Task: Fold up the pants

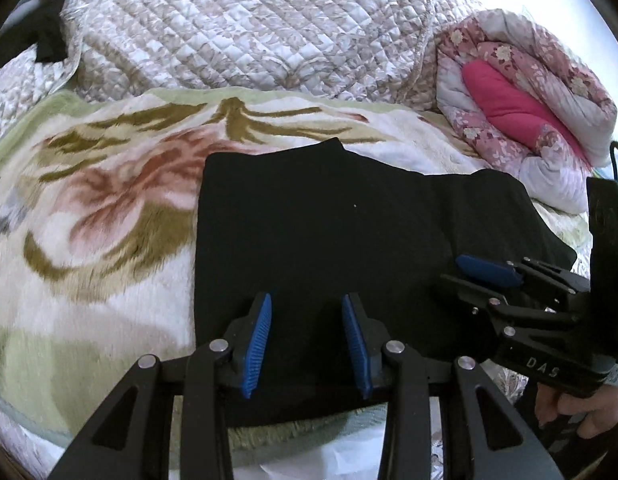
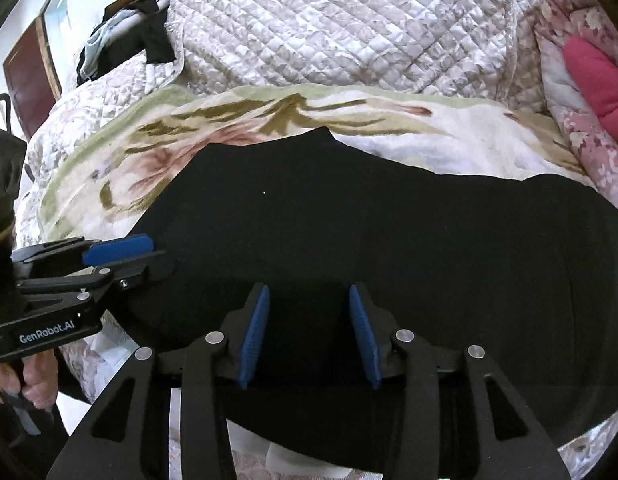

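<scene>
The black pants point(image 2: 369, 248) lie spread flat across a floral fleece blanket point(image 2: 449, 152), filling the middle of the view from left to right. The right gripper point(image 2: 309, 336) hangs over their near edge, its blue pads point(image 2: 255, 340) apart with only cloth below them and nothing pinched. At the left, the left gripper point(image 2: 149, 256) reaches in sideways over the pants' left end, a hand point(image 2: 33, 380) on its handle. A quilted bedspread point(image 2: 329, 28) rises at the far side, and a pink floral comforter point(image 2: 581, 120) lies bundled at the far right.
</scene>
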Demonstrator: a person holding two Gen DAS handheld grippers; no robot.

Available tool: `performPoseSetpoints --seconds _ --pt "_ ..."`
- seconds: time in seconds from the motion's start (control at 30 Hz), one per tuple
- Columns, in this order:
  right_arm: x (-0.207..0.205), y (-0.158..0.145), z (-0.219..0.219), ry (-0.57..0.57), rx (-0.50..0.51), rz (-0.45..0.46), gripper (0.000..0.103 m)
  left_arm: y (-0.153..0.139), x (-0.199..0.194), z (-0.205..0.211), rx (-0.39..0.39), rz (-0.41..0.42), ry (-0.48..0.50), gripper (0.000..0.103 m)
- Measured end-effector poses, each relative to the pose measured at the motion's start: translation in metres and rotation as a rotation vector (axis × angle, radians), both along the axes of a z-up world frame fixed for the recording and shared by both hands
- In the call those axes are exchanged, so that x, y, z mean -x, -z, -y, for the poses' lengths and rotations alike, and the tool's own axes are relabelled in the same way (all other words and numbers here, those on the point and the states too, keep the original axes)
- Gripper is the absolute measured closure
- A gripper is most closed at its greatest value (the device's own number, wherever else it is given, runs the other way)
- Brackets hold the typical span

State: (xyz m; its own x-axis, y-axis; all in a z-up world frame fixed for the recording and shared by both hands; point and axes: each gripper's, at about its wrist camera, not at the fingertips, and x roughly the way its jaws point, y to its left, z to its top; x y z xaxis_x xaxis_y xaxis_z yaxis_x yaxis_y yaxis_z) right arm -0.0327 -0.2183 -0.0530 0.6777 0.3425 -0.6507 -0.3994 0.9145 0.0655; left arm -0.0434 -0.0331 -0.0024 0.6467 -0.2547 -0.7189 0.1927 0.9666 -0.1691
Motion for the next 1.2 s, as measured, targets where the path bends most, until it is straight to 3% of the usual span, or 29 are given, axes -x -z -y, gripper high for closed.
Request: performPoseSetpoints --seconds 0.77,1.03,1.2 --pt "0.014 -0.002 0.012 0.096 0.014 0.037 0.056 -0.001 0.006 0.006 -0.028 0.007 0.001 0.062" --pt "0.01 -0.006 0.034 0.23 0.072 0.055 0.056 -0.007 0.01 0.002 -0.04 0.027 -0.009 0.062" --pt "0.015 -0.014 0.078 0.386 -0.017 0.076 0.056 -0.005 0.006 -0.007 -0.031 0.019 -0.033 0.062"
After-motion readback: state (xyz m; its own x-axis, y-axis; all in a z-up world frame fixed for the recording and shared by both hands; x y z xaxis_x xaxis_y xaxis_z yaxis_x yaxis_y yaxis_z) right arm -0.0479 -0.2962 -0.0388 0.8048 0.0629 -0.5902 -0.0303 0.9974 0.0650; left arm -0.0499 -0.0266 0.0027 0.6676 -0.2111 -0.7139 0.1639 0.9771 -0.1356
